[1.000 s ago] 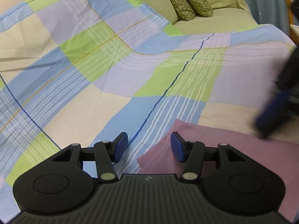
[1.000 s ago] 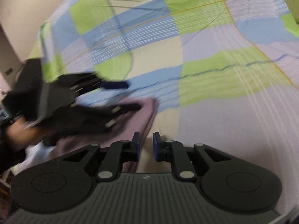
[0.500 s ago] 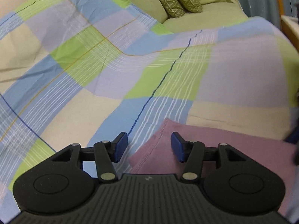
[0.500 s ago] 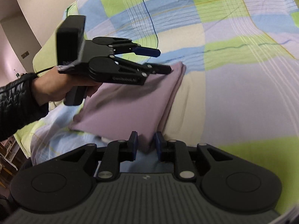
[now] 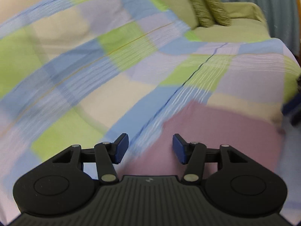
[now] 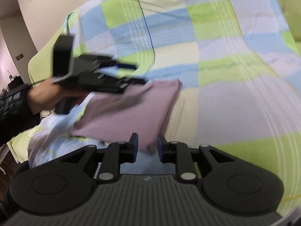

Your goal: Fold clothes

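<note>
A folded mauve cloth (image 5: pixel 216 131) lies flat on the checked bedspread (image 5: pixel 112 66). My left gripper (image 5: pixel 150 148) is open and empty, hovering above the cloth's left edge. It shows in the right wrist view (image 6: pixel 137 75) as a blurred black tool held over the cloth (image 6: pixel 131 113). My right gripper (image 6: pixel 147 147) has its jaws a small gap apart, nothing between them, just in front of the cloth's near corner. One blue fingertip of it shows at the right edge of the left wrist view (image 5: pixel 291 105).
Two green patterned cushions (image 5: pixel 207 5) lean on a green sofa (image 5: pixel 240 30) beyond the bedspread. A beige wall (image 6: pixel 56 3) stands behind. The person's black sleeve (image 6: pixel 11 113) is at the left. The bedspread (image 6: pixel 225 75) spreads far and right.
Both grippers have pulled back and up from the cloth. The cloth stays folded on the bedspread. The right jaws have opened slightly wider. Both views are blurred by motion.
</note>
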The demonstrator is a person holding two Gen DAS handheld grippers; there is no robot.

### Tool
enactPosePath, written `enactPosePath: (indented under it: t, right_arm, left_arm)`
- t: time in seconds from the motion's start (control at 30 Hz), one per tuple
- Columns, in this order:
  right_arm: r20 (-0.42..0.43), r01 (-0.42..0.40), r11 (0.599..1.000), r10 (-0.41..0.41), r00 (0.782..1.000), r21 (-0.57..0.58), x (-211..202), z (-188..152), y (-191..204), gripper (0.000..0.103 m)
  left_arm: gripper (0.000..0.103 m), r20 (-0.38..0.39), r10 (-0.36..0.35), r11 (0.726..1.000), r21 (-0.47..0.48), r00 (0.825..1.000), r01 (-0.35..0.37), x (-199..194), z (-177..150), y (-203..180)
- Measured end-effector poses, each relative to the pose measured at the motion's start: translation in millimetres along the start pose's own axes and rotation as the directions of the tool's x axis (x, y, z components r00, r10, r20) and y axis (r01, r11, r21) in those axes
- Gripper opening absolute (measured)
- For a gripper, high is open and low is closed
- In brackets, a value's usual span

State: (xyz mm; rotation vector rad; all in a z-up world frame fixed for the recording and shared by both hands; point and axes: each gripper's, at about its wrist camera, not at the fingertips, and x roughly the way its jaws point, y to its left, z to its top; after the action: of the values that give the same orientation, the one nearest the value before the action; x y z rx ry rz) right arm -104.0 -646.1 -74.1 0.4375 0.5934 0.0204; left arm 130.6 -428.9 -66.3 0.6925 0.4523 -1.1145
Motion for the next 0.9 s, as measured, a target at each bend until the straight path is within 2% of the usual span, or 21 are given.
enactPosePath:
  t: [0.17, 0.33, 0.47, 0.57, 0.73, 0.8, 0.87, 0.9]
  right_arm:
    - [-0.013, -0.067, 0.995, 0.066, 0.998, -0.068, 32.4, 9.8, 22.7, 0.023]
    - [-0.060, -0.063, 0.993, 0.057, 0.997, -0.096, 64.4, 11.4, 33.1, 0.023]
    - [-0.078, -0.034, 0.996, 0.028, 0.997, -0.079, 68.0, 6.9, 31.0, 0.022]
    - [-0.067, -0.011, 0.996, 0.005, 0.998, -0.092, 64.2, 11.2, 35.1, 0.023]
    - [-0.073, 0.002, 0.993, -0.010, 0.997, -0.115, 72.9, 19.4, 38.3, 0.025]
    - [-0.080, 0.005, 0.993, -0.015, 0.997, -0.122, 75.6, 20.7, 40.5, 0.027]
    - [-0.091, 0.015, 0.992, -0.026, 0.996, -0.127, 78.9, 19.5, 42.2, 0.028]
    - [-0.094, 0.018, 0.992, -0.030, 0.995, -0.125, 79.2, 17.6, 42.2, 0.029]
  left_arm:
    - [0.057, -0.061, 0.027, 0.992, -0.124, 0.998, -0.034, -20.3, -49.5, 26.1]
    - [0.057, -0.063, 0.049, 0.987, -0.149, 0.997, -0.058, -13.3, -57.7, 50.6]
    - [0.057, -0.033, 0.051, 0.981, -0.185, 0.998, -0.056, -12.3, -58.5, 66.5]
    - [0.057, 0.011, 0.024, 0.977, -0.214, 1.000, -0.021, -11.5, -53.3, 76.8]
    - [0.055, -0.004, -0.069, 0.952, -0.298, 0.998, 0.065, 16.0, -53.5, 104.1]
    - [0.049, 0.014, -0.088, 0.950, -0.299, 0.996, 0.088, 18.1, -53.6, 107.5]
    - [0.035, 0.032, -0.106, 0.949, -0.295, 0.994, 0.111, 20.0, -53.5, 110.4]
    - [0.024, 0.037, -0.116, 0.952, -0.282, 0.993, 0.121, 20.0, -53.0, 109.6]
